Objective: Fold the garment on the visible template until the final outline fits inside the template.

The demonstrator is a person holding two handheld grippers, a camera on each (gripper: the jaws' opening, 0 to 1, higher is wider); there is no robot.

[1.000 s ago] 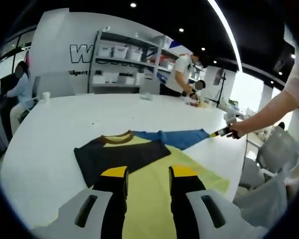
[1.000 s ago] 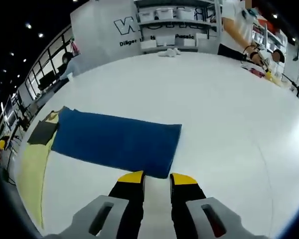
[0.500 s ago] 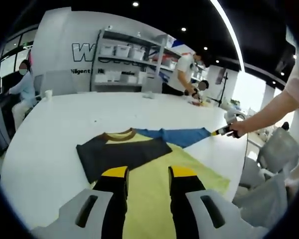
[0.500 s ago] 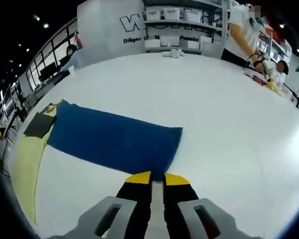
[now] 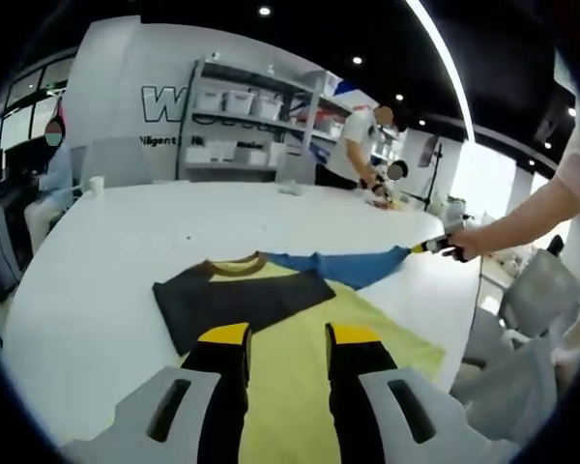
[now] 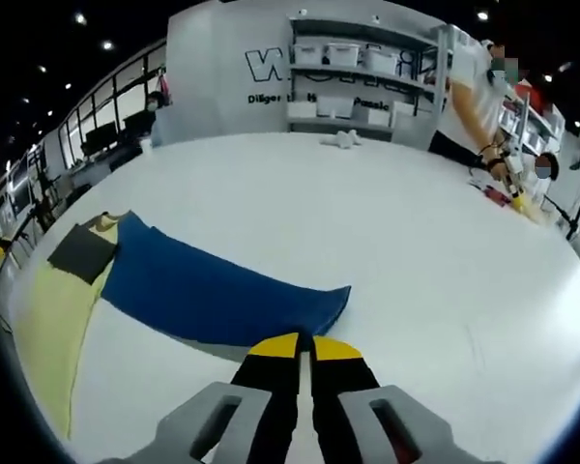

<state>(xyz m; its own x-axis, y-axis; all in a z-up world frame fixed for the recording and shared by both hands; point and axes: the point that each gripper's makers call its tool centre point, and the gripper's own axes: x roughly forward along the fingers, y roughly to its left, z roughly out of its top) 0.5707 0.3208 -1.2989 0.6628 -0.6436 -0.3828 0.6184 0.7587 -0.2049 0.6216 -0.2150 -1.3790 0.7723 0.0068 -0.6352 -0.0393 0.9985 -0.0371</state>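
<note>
A shirt lies on the white table (image 5: 106, 261), with a yellow body (image 5: 391, 338), a brown collar (image 5: 234, 266) and a black sleeve (image 5: 237, 295) folded across the chest. Its blue sleeve (image 5: 343, 266) stretches out to the right. My left gripper (image 5: 285, 335) hovers open over the yellow body. In the left gripper view, my right gripper (image 5: 427, 246) is held by a hand at the sleeve's far end. In the right gripper view, my right gripper (image 6: 304, 340) is shut on the cuff edge of the blue sleeve (image 6: 208, 295), which rises slightly off the table. The yellow body (image 6: 48, 319) lies at the left.
A person (image 5: 353, 145) stands working at the table's far side, near small items (image 6: 507, 193). A white cloth lump (image 6: 340, 139) and a cup (image 5: 90, 184) sit on the far table. Shelves with bins (image 5: 242, 126) line the wall. Chairs (image 5: 536, 290) stand at the right.
My right gripper's jaws closed onto the blue sleeve's cuff and raised that end slightly, so the sleeve now curves up. My left gripper stays open over the yellow body.
</note>
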